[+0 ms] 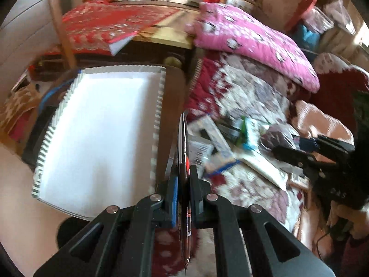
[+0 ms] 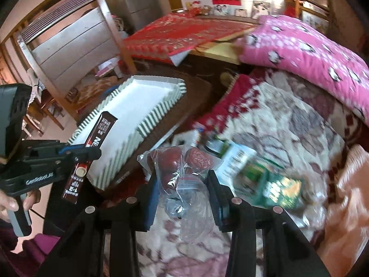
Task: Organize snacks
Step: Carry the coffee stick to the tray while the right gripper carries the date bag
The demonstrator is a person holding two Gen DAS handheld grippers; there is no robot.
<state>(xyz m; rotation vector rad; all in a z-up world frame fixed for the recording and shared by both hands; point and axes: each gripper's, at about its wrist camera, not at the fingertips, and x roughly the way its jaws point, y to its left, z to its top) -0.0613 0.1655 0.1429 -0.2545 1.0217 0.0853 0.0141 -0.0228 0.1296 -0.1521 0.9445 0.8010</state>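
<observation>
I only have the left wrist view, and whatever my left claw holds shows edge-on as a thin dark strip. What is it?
Observer: In the right wrist view, the left claw pinches a long dark brown sachet with white lettering and a red band.
Operator: And the right claw, what's inside that crinkly plastic?
Observer: The right claw is closed on a clear bag that holds what look like red dates.
Operator: Anything lying near it?
Observer: A green packet lies on the patterned blanket, just right of that claw.
</observation>
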